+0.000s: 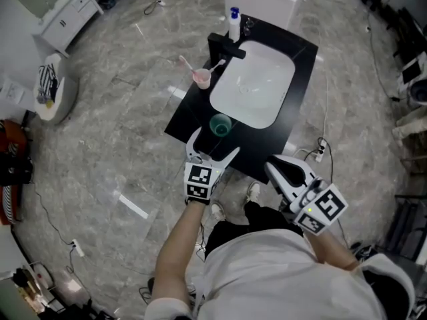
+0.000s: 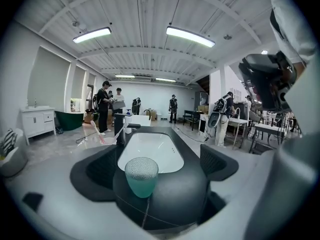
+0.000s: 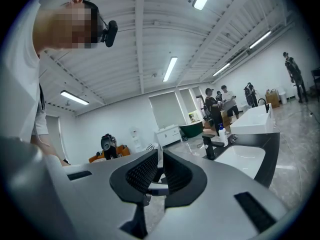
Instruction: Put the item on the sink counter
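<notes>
- Step, as I read it: the place is done and release is in hand. Green cup (image 2: 141,176) stands upright on the black sink counter (image 1: 185,115), on the strip at the near edge of the white basin (image 1: 257,85), towards its left corner.
- Left gripper (image 1: 213,143): jaws wide apart, one each side of the cup line. In the left gripper view the cup sits between them, closer to the left jaw, with clear counter on the right side. No contact visible on either side.
- Right gripper (image 3: 159,170): jaws all but together, nothing between them. It's held off the near right corner of the counter, well clear of the basin, and looks idle.
- Next move, my call: pull the left gripper straight back away from the basin with the jaws kept open. The margin on the left jaw is thin, so any sideways drift could tip the cup.
- Containers:
  - Green cup: translucent, looks empty.
  - Basin: empty, no water that I can see.
  - Pink cup (image 1: 201,78): on the counter at the basin's left side, holding what look like toothbrushes (image 1: 185,63); two handles stick out.
  - Bottle with blue cap (image 1: 234,24): at the basin's far left corner, beyond the black faucet (image 1: 225,47). Contents can't be read.
</notes>
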`<state>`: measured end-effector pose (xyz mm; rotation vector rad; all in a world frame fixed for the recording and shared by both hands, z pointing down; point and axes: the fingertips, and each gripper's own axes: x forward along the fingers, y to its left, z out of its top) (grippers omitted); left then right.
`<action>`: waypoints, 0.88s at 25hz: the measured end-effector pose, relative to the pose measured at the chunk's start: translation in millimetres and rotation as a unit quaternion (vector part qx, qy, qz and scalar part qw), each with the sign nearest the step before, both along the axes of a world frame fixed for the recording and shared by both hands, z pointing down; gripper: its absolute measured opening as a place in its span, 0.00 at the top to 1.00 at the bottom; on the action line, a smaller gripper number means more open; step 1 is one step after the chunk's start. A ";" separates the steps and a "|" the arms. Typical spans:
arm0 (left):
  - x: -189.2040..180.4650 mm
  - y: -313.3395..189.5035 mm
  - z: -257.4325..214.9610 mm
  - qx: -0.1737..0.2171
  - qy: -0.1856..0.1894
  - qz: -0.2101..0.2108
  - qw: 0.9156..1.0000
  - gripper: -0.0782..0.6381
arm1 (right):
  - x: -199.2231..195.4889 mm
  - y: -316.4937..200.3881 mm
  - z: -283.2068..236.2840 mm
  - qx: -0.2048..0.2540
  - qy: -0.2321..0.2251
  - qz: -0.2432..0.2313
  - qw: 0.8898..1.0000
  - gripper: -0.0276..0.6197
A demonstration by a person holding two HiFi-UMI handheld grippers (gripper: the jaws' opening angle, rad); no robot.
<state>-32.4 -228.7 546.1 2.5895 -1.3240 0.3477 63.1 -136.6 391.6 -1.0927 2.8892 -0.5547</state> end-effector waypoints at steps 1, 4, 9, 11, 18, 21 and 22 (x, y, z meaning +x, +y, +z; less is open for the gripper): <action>-1.8 2.5 -2.8 0.001 0.002 -0.002 1.000 0.17 | -1.2 1.4 -0.9 0.001 0.000 0.000 1.000 0.87; -8.6 8.1 -13.0 0.005 0.007 -0.011 1.000 0.19 | -5.3 6.0 -3.0 0.004 0.000 -0.001 1.000 0.87; -17.8 18.8 -27.4 0.025 0.012 -0.016 0.999 0.23 | -12.0 11.5 -8.7 0.011 0.002 -0.002 1.000 0.87; -20.8 22.1 -34.4 0.033 0.018 -0.017 0.999 0.25 | -15.0 12.1 -12.6 0.017 0.001 -0.001 1.000 0.87; -32.2 33.8 -54.7 0.060 0.017 -0.023 0.998 0.31 | -21.1 18.5 -21.7 0.031 -0.007 0.003 0.999 0.87; -39.5 39.1 -59.9 0.060 0.021 -0.032 0.997 0.34 | -23.6 20.6 -26.6 0.039 -0.013 0.006 0.999 0.87; -41.8 41.7 -59.8 0.059 0.022 -0.033 0.997 0.34 | -24.6 21.5 -28.0 0.041 -0.014 0.006 0.999 0.87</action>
